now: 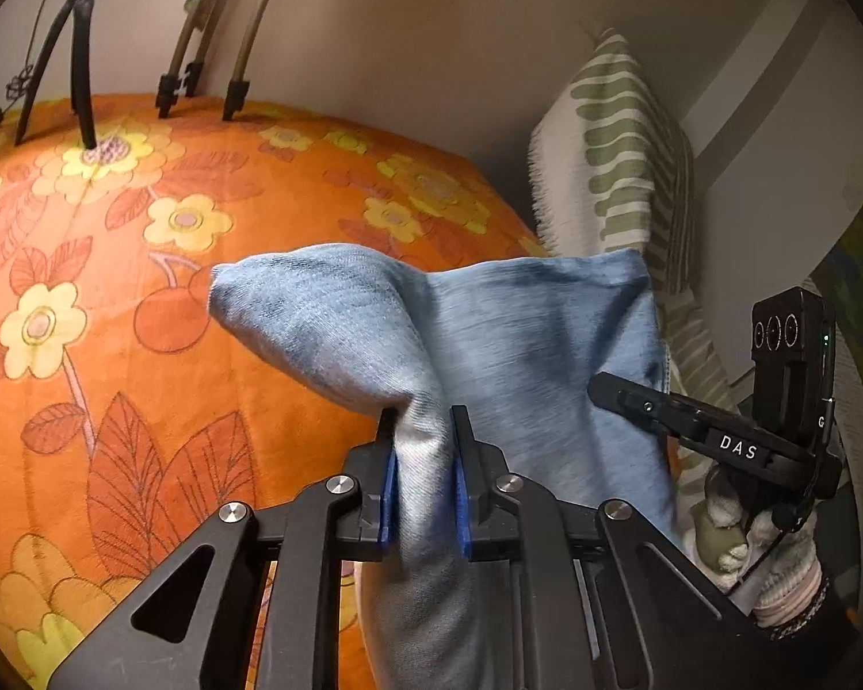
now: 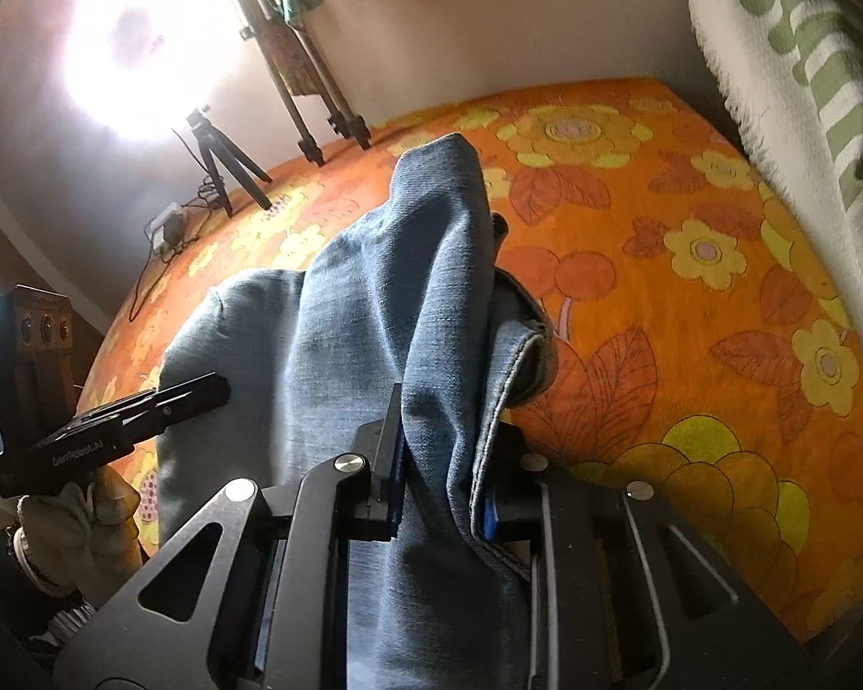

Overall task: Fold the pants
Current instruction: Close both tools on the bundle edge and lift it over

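The pants are light blue denim [image 1: 489, 333]. My left gripper [image 1: 423, 431] is shut on a bunched fold of them and holds them up above the orange flowered bedspread [image 1: 144, 218]. The cloth hangs down between the blue pads [image 1: 386, 494]. My right gripper [image 2: 449, 443] is shut on another part of the pants [image 2: 385, 299], near a stitched hem [image 2: 518, 356], also lifted off the bedspread [image 2: 690, 264]. The right gripper shows in the left wrist view [image 1: 604, 388], at the cloth's right edge. The left gripper shows in the right wrist view [image 2: 216, 388], at the cloth's left side.
A green and white striped pillow [image 1: 615, 161] leans on the wall at the right and shows in the right wrist view [image 2: 805, 57]. A small tripod [image 1: 75, 57] and easel legs [image 1: 201, 57] stand at the bed's far edge. A bright lamp [image 2: 138, 40] glares.
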Demonstrator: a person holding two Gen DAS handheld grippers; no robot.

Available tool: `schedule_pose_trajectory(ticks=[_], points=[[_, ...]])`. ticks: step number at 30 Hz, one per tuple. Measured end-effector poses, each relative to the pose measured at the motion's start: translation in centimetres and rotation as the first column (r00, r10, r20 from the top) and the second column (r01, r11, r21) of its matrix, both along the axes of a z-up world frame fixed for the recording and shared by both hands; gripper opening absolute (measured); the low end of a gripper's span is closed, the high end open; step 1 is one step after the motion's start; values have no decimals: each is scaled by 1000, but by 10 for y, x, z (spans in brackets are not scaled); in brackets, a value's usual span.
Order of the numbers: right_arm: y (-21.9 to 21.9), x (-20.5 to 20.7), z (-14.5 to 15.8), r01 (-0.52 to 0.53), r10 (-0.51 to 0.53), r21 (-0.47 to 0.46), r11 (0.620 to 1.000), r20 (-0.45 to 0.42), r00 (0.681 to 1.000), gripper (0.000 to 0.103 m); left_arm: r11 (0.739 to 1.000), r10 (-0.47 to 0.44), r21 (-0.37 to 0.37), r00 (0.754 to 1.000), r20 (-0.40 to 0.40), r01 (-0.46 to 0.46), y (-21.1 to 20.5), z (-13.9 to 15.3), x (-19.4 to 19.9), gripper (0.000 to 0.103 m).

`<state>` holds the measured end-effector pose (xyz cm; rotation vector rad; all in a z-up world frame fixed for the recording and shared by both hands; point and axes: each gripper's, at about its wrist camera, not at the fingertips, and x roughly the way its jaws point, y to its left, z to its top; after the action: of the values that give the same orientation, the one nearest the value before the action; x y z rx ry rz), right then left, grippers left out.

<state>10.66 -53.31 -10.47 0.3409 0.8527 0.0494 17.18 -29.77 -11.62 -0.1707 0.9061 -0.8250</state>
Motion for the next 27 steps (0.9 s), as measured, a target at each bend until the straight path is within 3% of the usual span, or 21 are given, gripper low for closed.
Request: schedule_pose_trajectory(ticks=[12,27], points=[[28,9,41,-34,36,-27,999,93,995,20,1000,-4,7,996,92,4,-6,38,8,13],[16,84,93,-27,34,-44,999,174,984,19,1000,-14,-6,983,181,15,-45,81,67,13]])
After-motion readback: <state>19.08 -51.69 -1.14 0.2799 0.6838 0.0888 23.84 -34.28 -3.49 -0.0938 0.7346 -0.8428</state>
